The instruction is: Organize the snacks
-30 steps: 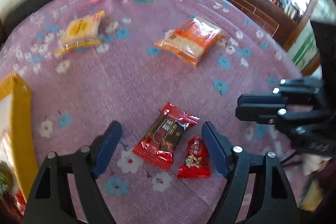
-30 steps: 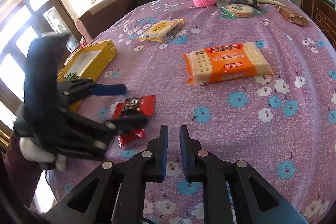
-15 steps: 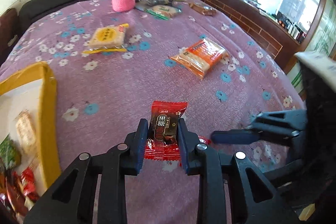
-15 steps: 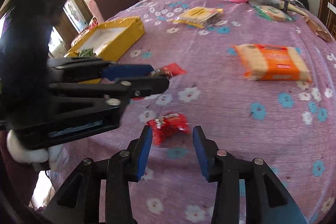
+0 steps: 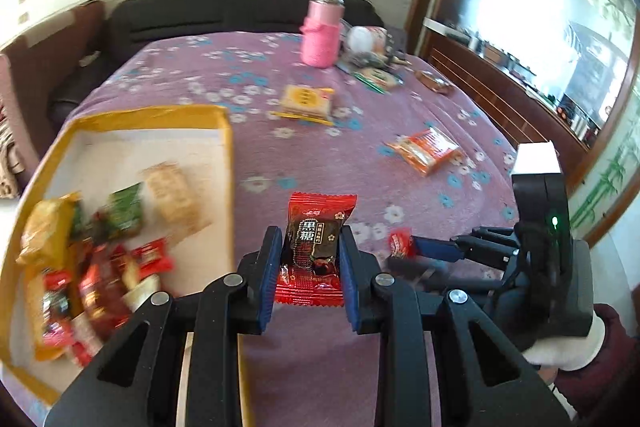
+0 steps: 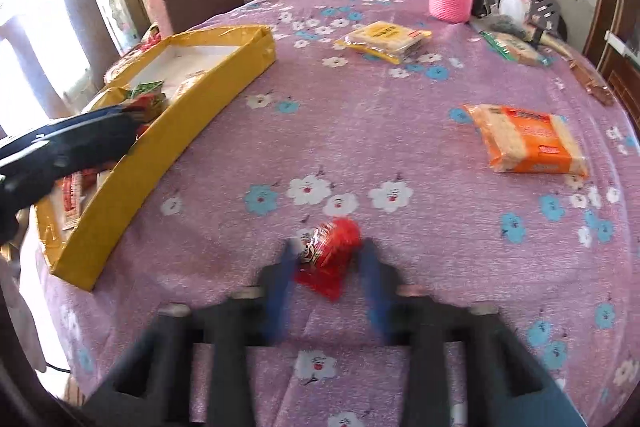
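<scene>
Holding snacks: yellow box (image 5: 226,163) | left gripper (image 5: 308,259) clamps brown-sugar candy (image 5: 314,247) | right gripper (image 6: 326,261) unclear

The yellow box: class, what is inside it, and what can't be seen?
The yellow box holds a pale cracker pack, green packet and red wrappers. Whatever lies beneath that pile is covered.
</scene>
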Motion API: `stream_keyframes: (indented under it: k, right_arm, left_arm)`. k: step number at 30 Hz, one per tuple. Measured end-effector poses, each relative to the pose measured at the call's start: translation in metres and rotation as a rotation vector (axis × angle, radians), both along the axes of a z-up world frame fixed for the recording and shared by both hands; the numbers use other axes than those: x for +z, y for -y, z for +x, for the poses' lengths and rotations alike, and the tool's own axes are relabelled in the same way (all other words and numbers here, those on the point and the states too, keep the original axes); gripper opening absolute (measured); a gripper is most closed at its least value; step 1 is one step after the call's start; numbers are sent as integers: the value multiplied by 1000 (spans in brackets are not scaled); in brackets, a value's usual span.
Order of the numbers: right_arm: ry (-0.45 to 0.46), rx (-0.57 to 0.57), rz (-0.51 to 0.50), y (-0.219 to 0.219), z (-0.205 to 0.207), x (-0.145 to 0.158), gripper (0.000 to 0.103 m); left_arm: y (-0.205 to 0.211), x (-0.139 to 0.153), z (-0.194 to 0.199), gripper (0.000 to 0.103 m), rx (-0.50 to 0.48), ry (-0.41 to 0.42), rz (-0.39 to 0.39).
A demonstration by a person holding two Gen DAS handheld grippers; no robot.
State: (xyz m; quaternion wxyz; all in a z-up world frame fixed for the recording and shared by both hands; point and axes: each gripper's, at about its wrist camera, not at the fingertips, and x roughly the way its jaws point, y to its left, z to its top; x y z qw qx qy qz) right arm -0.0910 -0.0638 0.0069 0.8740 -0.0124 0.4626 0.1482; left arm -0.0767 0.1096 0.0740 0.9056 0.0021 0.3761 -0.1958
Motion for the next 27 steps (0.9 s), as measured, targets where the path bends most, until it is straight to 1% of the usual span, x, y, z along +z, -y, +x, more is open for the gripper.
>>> stream_keyframes:
  k: [2,6,10,13,16,20,23,27]
  right_arm:
    - [0,-1,16,2,0,0,20]
    - [29,9,30,1,-9,6,18]
    - [70,29,44,-4,-13,22,18]
    - [99,69,62,-14,-12,38,18]
    - [109,116,83,-32,-7,51,18]
    - [92,187,112,-67,7,60,18]
    - [99,233,106,-98,17,64,18]
    - [92,281,85,-136,34,62,18]
  left_arm:
    - [-14,1,-5,25,34,8,-5]
    - [-42,3,-10,25,98,16,-32]
    - [-66,0,-12,25,155,17,-44]
    - [-83,-3,-12,25,196,9,-51]
    - [-98,-7,-9,25,239,-1,-61]
    - [-113,-13,-5,25,274,-13,-57]
    - [-120,-18,0,25,287,-24,-57]
    - [-129,-22,12,25,300,-40,-57]
